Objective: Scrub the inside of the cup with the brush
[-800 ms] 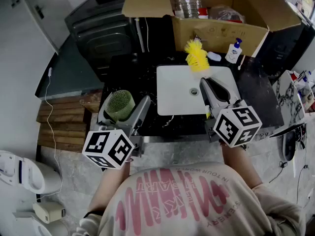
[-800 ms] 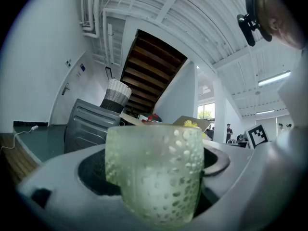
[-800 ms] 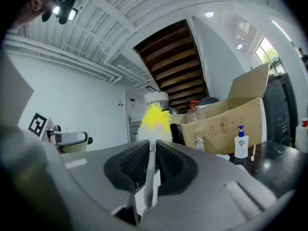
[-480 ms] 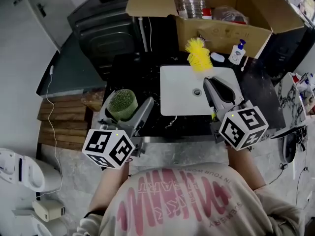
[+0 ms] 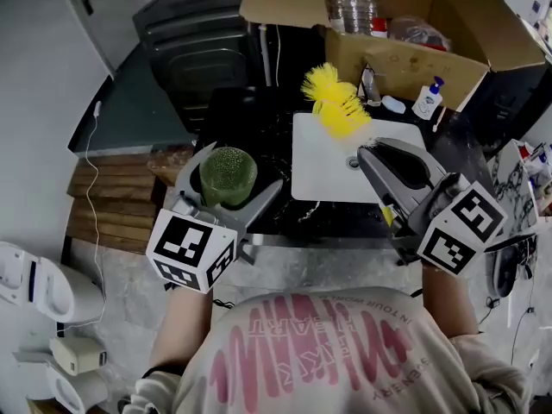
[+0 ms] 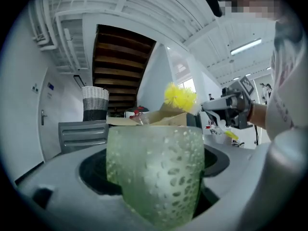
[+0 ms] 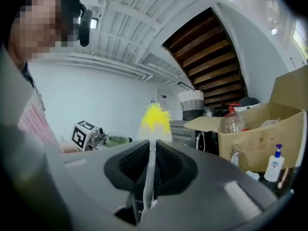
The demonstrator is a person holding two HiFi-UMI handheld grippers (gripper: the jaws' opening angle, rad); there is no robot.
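Observation:
A green dimpled cup [image 5: 228, 176] is held upright, lifted off the counter, with my left gripper [image 5: 231, 186] shut on it; in the left gripper view the cup [image 6: 155, 174] fills the space between the jaws. My right gripper [image 5: 378, 158] is shut on the white handle of a brush [image 7: 150, 170] with a yellow bristle head [image 5: 333, 102]. The brush head [image 7: 156, 123] points up and away, to the right of the cup and apart from it. The yellow head [image 6: 180, 96] also shows beyond the cup's rim.
A white square sink basin [image 5: 332, 166] is set in a dark counter [image 5: 246, 119]. Behind it stands an open cardboard box [image 5: 405, 33] with plastic bottles, and a small pump bottle [image 5: 427, 100]. A grey appliance [image 5: 203, 41] sits at the back left.
Both grippers have risen toward the camera. The cup has moved up and right. The brush head has swung left, closer to the cup.

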